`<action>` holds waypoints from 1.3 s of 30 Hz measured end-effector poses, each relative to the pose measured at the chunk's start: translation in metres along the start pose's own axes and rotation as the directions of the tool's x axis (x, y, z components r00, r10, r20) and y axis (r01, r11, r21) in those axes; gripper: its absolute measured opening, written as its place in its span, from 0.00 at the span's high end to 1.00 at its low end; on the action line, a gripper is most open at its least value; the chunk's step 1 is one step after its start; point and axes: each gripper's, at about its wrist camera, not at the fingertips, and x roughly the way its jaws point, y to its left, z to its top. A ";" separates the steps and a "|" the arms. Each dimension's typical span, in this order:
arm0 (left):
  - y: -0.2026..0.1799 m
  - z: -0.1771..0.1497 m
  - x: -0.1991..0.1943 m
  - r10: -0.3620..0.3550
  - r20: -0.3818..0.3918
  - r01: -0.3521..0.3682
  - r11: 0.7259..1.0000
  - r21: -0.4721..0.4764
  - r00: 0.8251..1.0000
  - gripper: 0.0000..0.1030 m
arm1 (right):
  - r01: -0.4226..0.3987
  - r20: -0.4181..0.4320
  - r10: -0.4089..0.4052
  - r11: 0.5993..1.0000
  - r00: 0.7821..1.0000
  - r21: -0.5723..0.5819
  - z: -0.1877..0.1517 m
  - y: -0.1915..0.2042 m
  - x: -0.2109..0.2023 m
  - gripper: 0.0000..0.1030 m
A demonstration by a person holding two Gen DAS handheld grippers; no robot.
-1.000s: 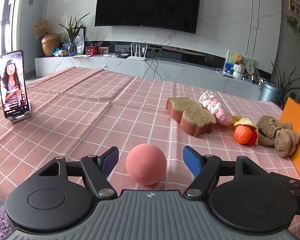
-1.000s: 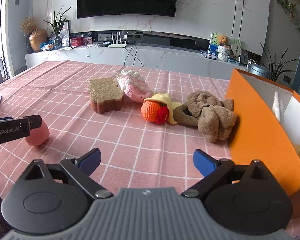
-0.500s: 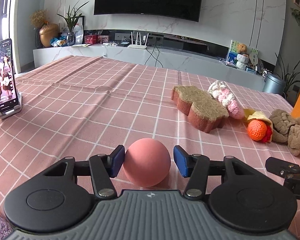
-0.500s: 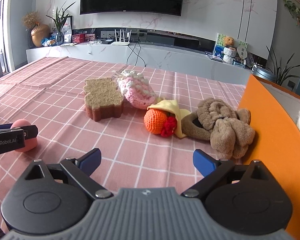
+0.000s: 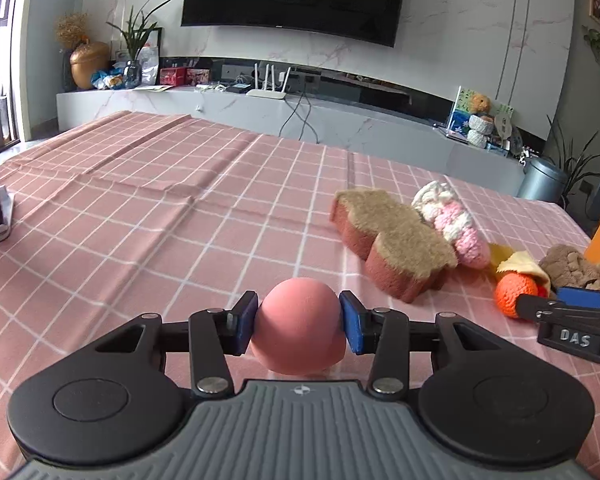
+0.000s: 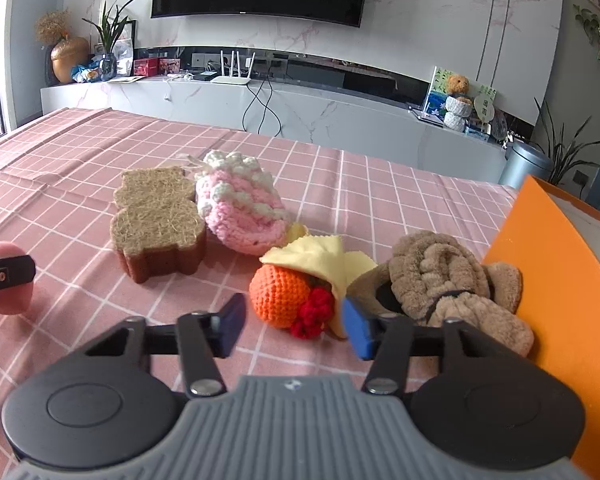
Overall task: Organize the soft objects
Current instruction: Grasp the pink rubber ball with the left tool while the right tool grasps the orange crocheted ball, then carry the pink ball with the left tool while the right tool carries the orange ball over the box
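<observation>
Right wrist view, brown plush (image 6: 452, 280) touching orange box (image 6: 560, 264), sponge (image 6: 156, 220) beside pouch (image 6: 240, 208)

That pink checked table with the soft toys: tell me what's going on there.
A person is sorting soft things with a pair of handheld tongs in each hand. The left tongs are closing on the round pink foam ball, both blue pads against its sides while it sits on the pink checked tablecloth. The right tongs are closing too, around the orange crocheted ball with red trim without touching it yet. A tall orange box stands to the right.
</observation>
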 end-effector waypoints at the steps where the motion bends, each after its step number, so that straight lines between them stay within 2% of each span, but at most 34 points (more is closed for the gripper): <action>1: -0.003 0.001 0.001 -0.005 0.006 0.005 1.000 0.004 1.000 0.51 | -0.006 0.007 0.006 1.000 1.000 -0.013 0.000 0.003 0.000 0.54; 3: -0.009 0.005 0.003 -0.022 0.007 0.022 1.000 0.006 1.000 0.51 | -0.018 0.017 0.019 0.999 1.000 -0.042 0.001 0.009 0.002 0.54; 11: -0.025 0.007 0.010 -0.070 -0.008 0.070 0.997 0.018 0.998 0.51 | 0.063 0.009 -0.063 0.991 0.998 -0.122 0.005 0.016 0.026 0.53; 13: -0.025 0.006 0.011 -0.073 -0.019 0.073 0.997 0.013 0.997 0.51 | 0.059 0.010 -0.058 0.990 0.998 -0.130 0.005 0.016 0.030 0.53; 16: -0.025 0.005 0.009 -0.075 -0.025 0.075 0.997 0.009 0.997 0.51 | 0.061 0.010 -0.060 0.988 0.998 -0.142 0.005 0.016 0.033 0.71; 23: -0.026 0.004 0.001 -0.081 -0.025 0.081 0.997 0.014 0.996 0.51 | -0.002 0.003 0.003 0.990 1.000 -0.143 -0.003 0.020 0.004 0.82; 30: -0.036 -0.005 -0.019 -0.128 -0.034 0.129 0.991 0.043 0.991 0.51 | -0.100 -0.042 0.096 0.988 0.995 -0.117 -0.025 0.024 -0.048 0.83; 33: -0.040 -0.013 -0.024 -0.143 -0.052 0.146 0.988 0.048 0.988 0.51 | -0.118 -0.052 0.113 0.986 0.992 -0.116 -0.035 0.026 -0.061 0.82; 37: -0.045 -0.020 -0.025 -0.152 -0.067 0.157 0.985 0.068 0.986 0.51 | -0.127 -0.053 0.121 0.984 0.991 -0.126 -0.038 0.027 -0.064 0.78; 39: -0.046 -0.023 -0.024 -0.153 -0.089 0.160 0.984 0.075 0.984 0.51 | -0.129 -0.036 0.125 0.983 0.991 -0.127 -0.035 0.027 -0.064 0.71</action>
